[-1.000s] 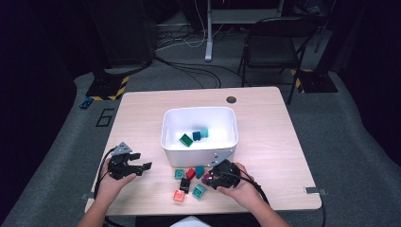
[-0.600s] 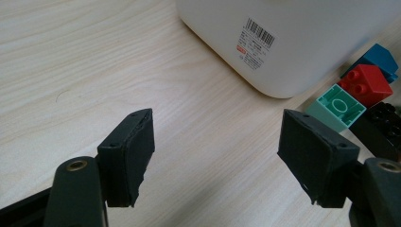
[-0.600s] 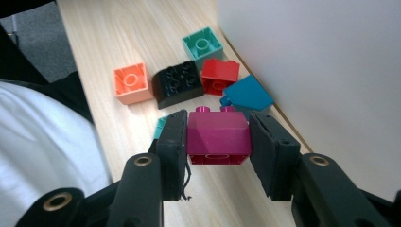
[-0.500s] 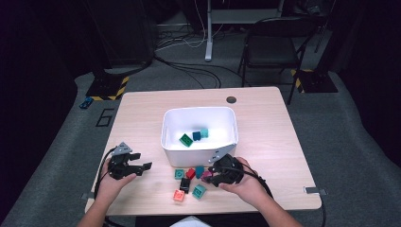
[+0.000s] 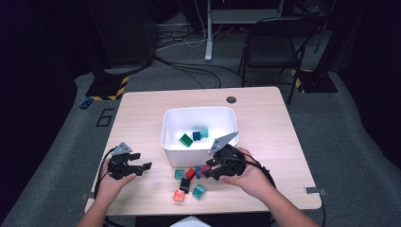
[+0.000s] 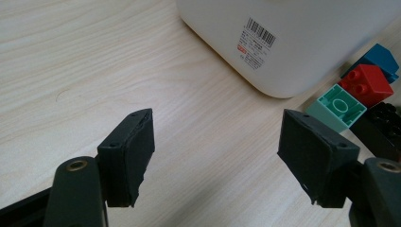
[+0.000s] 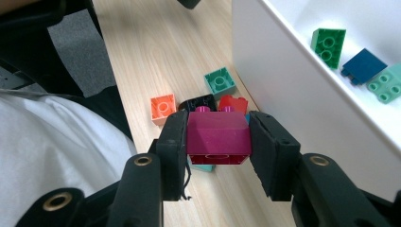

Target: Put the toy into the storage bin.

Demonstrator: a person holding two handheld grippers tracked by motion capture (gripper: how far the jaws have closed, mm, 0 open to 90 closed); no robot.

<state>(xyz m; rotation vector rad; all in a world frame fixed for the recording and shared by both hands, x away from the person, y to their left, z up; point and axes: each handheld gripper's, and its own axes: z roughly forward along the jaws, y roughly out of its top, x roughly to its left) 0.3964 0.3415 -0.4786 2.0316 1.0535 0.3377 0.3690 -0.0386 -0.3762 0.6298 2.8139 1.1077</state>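
The right gripper (image 7: pixel 218 142) is clamped on a magenta plastic building brick (image 7: pixel 218 137), one pad on each short end, so the brick's long axis runs straight across from pad to pad. Its studs point away from the gripper and its hollow underside faces back toward the camera. It hangs clear above the pale wooden surface (image 5: pixel 142 118), with the loose bricks below and beyond it: an orange plastic brick (image 7: pixel 163 107), a black one (image 7: pixel 198 101), a red one (image 7: pixel 232 103) and a green square brick (image 7: pixel 220 81). The white plastic bin (image 7: pixel 283 71) stands just to the gripper's right, already holding a dark green brick (image 7: pixel 328 43), a blue one (image 7: pixel 364 65) and a mint one (image 7: pixel 385 84).

The brick looks light, rigid and smooth-walled. It should not crush, but it could slip or twist if pinched near an edge, so the flat opposite faces are the place to hold it.

The left gripper (image 6: pixel 215 151) stands with its jaws apart and empty, low over bare surface, the bin ahead of it.
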